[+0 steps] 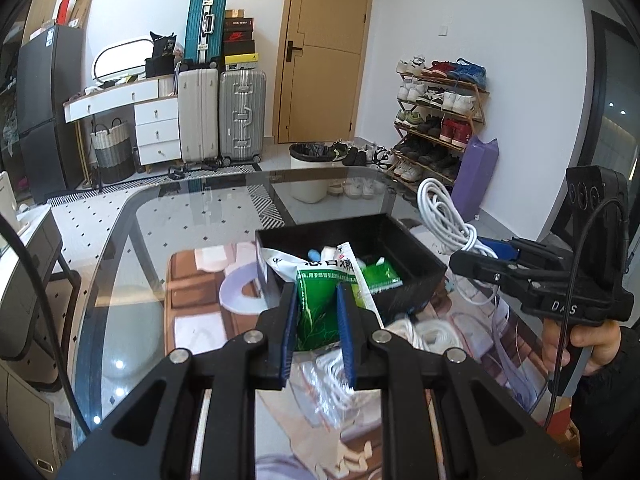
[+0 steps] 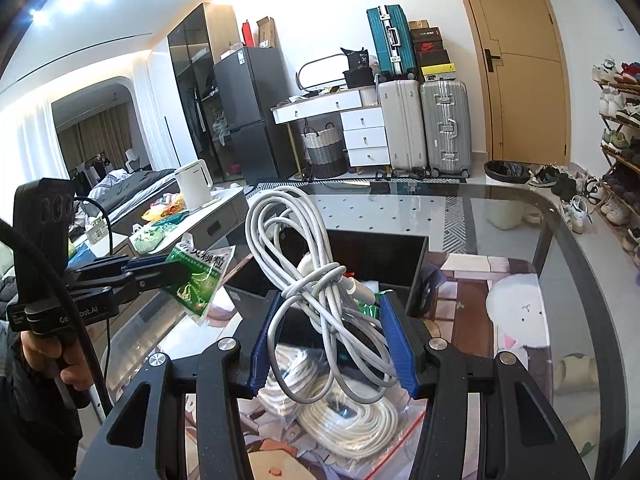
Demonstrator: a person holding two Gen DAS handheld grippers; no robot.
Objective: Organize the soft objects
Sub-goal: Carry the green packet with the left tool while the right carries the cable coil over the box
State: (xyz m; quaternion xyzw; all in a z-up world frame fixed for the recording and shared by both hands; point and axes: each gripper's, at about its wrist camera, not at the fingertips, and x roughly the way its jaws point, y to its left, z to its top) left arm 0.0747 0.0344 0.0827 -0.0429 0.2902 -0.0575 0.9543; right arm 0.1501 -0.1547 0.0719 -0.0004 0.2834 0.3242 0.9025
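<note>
Blue-padded jaws of the left claw [image 1: 318, 320] fill the 6 o'clock foreground of its own view, pinched flat onto a green medicine sachet [image 1: 316, 312] that stands up between the pads, over the near rim of the black storage box [image 1: 404, 236] at 12 o'clock on the glass counter [image 1: 180, 216]. That sachet looks light, thin and crinkly, likely slippery foil, so a hold across its flat lower half as here seems right; it will flop, not resist. The right claw [image 2: 334, 344] is narrowed onto a coiled white charging cable [image 2: 304, 264], whose knotted waist sits between the pads while loose loops rise toward 11 o'clock. Springy and light, the cable is best held at that wrapped middle, or the loops may slide free. Both hands grip their handles with the claws tilted down toward the box. A bagged white rope [image 2: 344, 420] lies on the counter beneath at 6 o'clock.
</note>
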